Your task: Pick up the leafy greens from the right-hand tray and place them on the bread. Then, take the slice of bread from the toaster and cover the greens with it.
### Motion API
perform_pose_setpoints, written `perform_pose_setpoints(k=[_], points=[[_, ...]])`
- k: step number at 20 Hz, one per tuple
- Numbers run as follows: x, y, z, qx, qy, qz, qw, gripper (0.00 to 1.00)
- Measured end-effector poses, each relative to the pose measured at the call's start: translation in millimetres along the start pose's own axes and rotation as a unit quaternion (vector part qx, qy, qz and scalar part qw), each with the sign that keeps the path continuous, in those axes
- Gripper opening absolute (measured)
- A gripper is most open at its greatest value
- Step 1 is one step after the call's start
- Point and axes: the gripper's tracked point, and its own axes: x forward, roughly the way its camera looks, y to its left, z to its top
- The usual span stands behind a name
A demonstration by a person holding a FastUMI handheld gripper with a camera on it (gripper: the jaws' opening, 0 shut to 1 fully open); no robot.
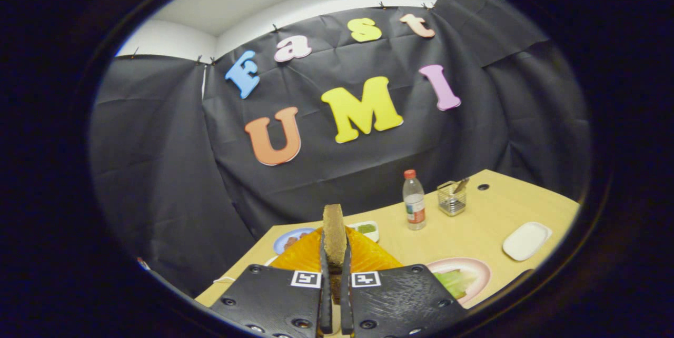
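the tool (334,275) was clamped on the slice of bread (334,235), its 2 fingers (325,285) pressed against the slice's flat sides. the slice stood upright on edge between them, its brown crust rising above the fingertips. directly behind the slice sat the orange toaster (368,256), close beneath it; whether the slice touched the toaster could not be told. to the right of the fingers, a pink-rimmed plate (476,267) on the desk (474,232) held the leafy greens (453,281), pale green and partly hidden by the tool's black body. whether bread lay under the greens could not be told. beyond the toaster were a blue plate (289,238) with brownish pieces and a small white dish (367,228) with something green. farther back stood a plastic bottle (414,200) with a red cap, near a clear holder (452,197). an empty white tray (526,240) lay well apart to the right.
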Motion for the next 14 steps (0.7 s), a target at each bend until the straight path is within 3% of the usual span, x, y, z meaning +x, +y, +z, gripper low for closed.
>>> perform_pose_setpoints(k=[7, 14], points=[[3, -83, -42, 0.009, 0.006, -0.052, 0.999, 0.06], [18, -116, -91, 0.054, 0.028, -0.063, 0.996, 0.06]])
